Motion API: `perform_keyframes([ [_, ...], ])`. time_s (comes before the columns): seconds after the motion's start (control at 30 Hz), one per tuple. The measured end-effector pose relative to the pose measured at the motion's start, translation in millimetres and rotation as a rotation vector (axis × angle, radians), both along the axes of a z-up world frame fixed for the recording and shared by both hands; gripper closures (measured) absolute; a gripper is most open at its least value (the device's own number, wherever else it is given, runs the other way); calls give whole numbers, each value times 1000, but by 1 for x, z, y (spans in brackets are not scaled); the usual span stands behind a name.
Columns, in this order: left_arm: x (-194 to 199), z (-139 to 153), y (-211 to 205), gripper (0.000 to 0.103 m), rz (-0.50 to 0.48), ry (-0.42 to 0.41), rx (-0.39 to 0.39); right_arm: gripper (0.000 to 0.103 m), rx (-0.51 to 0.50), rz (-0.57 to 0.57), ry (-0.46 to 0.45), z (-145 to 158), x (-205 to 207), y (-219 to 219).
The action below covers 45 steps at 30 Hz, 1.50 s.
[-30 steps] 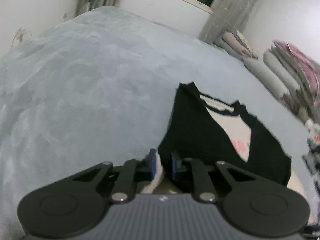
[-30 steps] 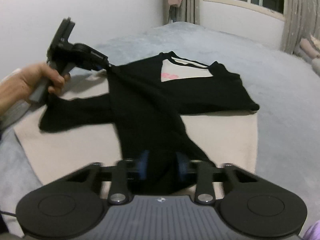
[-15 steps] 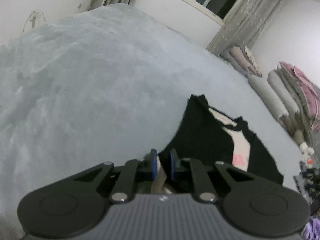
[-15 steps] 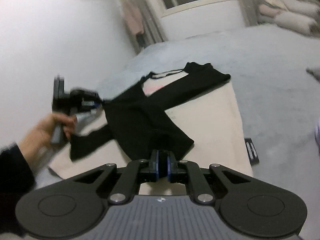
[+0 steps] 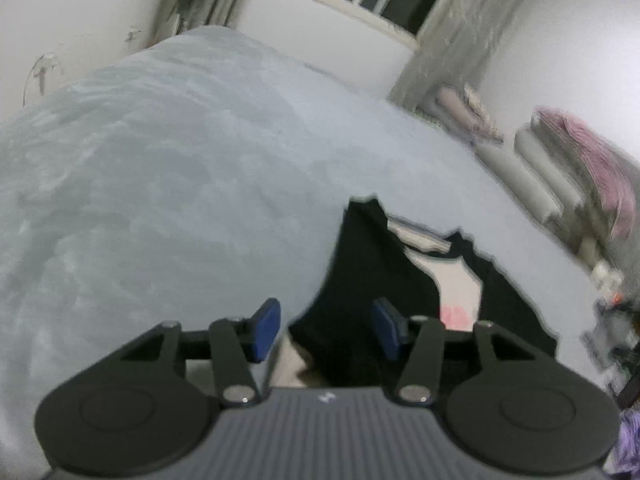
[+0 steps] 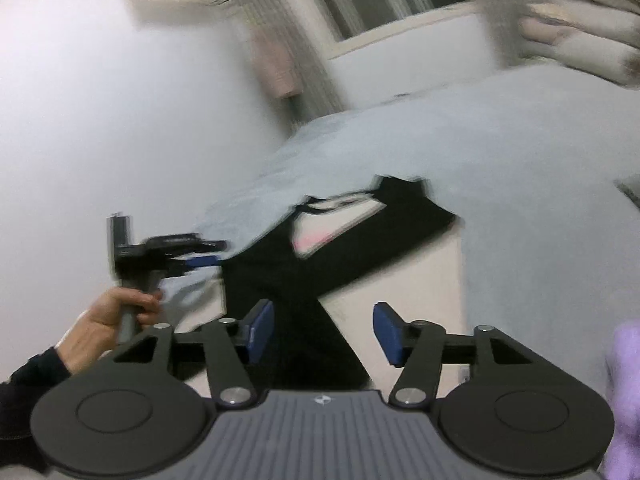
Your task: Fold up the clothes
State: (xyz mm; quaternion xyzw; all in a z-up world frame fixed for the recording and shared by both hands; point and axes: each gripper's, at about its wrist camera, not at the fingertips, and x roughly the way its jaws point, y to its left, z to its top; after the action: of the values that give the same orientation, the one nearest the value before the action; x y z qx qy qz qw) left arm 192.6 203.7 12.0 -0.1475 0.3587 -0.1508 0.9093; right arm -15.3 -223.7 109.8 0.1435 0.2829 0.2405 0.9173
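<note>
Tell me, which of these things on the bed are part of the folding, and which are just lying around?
In the job: black-and-cream top, left gripper, right gripper, both opening, pads off the cloth.

Lying about: stacked bedding, purple cloth, curtain.

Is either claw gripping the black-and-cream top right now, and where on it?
Neither. Both the left claw and right claw are opening, pads clear of the cloth; the black-and-cream top lies released on the grey bed.
</note>
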Motion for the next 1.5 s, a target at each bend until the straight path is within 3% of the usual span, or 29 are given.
perform_keyframes([
  [0.13,2,-8,-16,67,-2,19,129,45,-55,154,15,13,84,38],
  [0.23,1,-9,-18,76,-8,11,158,46,-85,231,66,8,160,79],
  [0.37,3,-9,-10,82,-10,12,122,46,-90,267,158,-20,255,123],
  [0.47,4,-8,-5,86,-7,9,85,46,-75,258,223,-43,306,149],
  [0.5,4,-8,-4,86,-2,11,72,49,-73,264,246,-51,318,157],
  [0.53,4,-8,-3,87,2,13,61,66,-82,280,266,-57,327,164],
  [0.6,5,-7,3,89,20,17,15,98,-130,319,282,-62,334,180],
  [0.67,3,0,12,92,51,1,-30,99,-171,333,232,-53,332,190],
  [0.7,0,5,17,96,70,-14,-48,99,-135,336,197,-43,333,190],
  [0.8,-4,14,22,101,91,-58,-27,99,-140,315,125,-23,333,193],
  [0.93,-1,7,11,99,64,-19,39,99,-421,268,192,-59,334,218],
  [0.97,-3,10,8,98,59,-29,50,99,-427,263,172,-63,331,218],
  [1.07,-12,25,-2,87,45,-94,91,87,-367,205,103,-45,322,209],
  [1.17,-20,40,-17,75,-2,-156,125,71,-315,221,13,-16,301,199],
  [1.3,-22,38,-41,51,-58,-151,250,61,-337,257,34,-12,272,193],
  [1.43,-15,15,-53,48,-87,-89,314,56,-379,278,87,-34,268,188],
  [1.5,-13,6,-58,54,-101,-86,342,56,-389,278,113,-47,275,191],
])
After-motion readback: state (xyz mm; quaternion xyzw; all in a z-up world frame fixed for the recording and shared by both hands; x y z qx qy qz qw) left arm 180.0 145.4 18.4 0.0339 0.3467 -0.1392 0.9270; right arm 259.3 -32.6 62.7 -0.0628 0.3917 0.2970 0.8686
